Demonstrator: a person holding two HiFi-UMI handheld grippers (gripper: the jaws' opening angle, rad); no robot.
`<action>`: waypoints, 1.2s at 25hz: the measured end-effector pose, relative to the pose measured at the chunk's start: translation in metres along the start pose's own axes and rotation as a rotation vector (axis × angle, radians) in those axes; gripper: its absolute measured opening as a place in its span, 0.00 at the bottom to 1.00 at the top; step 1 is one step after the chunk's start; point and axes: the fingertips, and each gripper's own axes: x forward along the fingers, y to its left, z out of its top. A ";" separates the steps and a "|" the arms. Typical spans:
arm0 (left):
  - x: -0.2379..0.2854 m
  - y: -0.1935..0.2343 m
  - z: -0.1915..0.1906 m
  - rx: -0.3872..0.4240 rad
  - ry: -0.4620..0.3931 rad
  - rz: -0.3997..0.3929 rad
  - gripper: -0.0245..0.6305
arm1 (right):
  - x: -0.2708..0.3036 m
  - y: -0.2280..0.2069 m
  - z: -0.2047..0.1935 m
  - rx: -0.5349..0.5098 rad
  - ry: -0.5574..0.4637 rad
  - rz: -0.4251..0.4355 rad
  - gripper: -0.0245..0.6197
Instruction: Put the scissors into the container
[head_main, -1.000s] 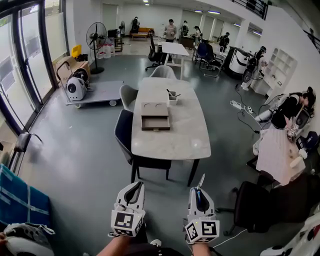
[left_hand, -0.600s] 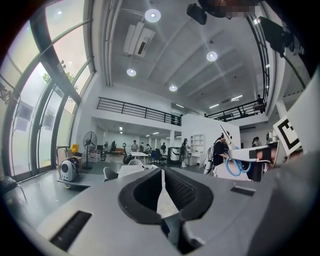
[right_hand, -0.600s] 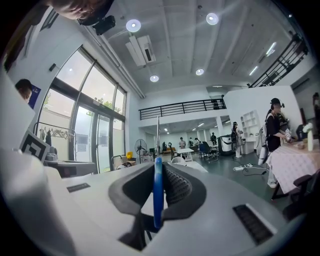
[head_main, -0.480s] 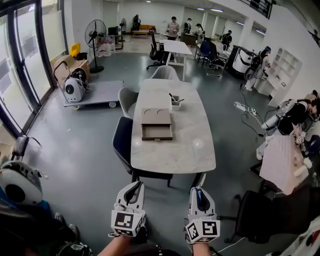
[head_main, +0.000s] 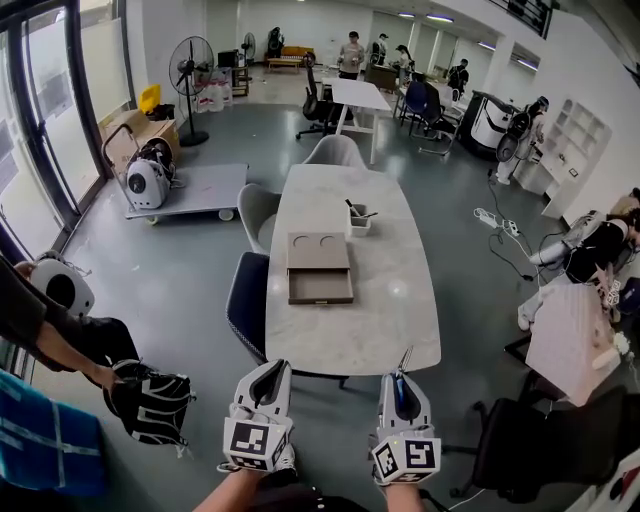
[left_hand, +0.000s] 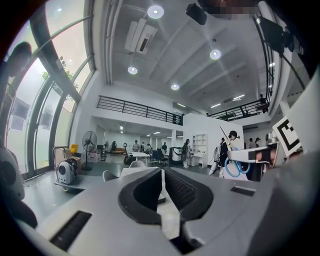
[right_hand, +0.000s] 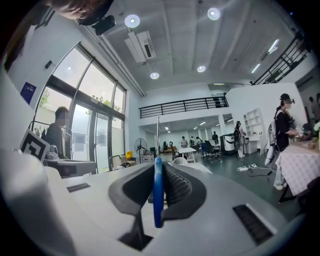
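Observation:
Blue-handled scissors (head_main: 402, 388) stand with the blades pointing up and forward, and my right gripper (head_main: 397, 378) is shut on the handle. In the right gripper view the blue handle (right_hand: 158, 195) sits edge-on between the pads of the right gripper (right_hand: 158, 167). My left gripper (head_main: 268, 372) hangs beside it, shut and holding nothing; its pads meet in the left gripper view (left_hand: 161, 172), where the scissors (left_hand: 234, 162) show at the right. A small white container (head_main: 358, 222) with utensils in it stands far ahead on the long marble table (head_main: 400, 320). Both grippers hang short of the table's near end.
A brown wooden tray (head_main: 319, 268) lies mid-table. A dark chair (head_main: 245, 298) stands at the table's left side, and another black chair (head_main: 520, 450) is near right. A crouching person with a black bag (head_main: 150, 405) is close on the left. A flat trolley (head_main: 195, 185) stands further back.
The table has come nearer and lower in the head view. A person with a black bag has come into sight at the left. Both grippers keep their places and grips.

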 end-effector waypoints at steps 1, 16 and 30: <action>0.007 0.006 0.002 0.000 -0.001 -0.002 0.08 | 0.009 0.001 0.001 -0.001 0.001 -0.002 0.09; 0.080 0.068 0.009 0.005 0.000 -0.021 0.08 | 0.102 0.004 -0.001 0.005 -0.002 -0.034 0.09; 0.192 0.105 0.014 0.010 0.016 0.007 0.08 | 0.227 -0.036 0.004 0.012 -0.005 0.002 0.09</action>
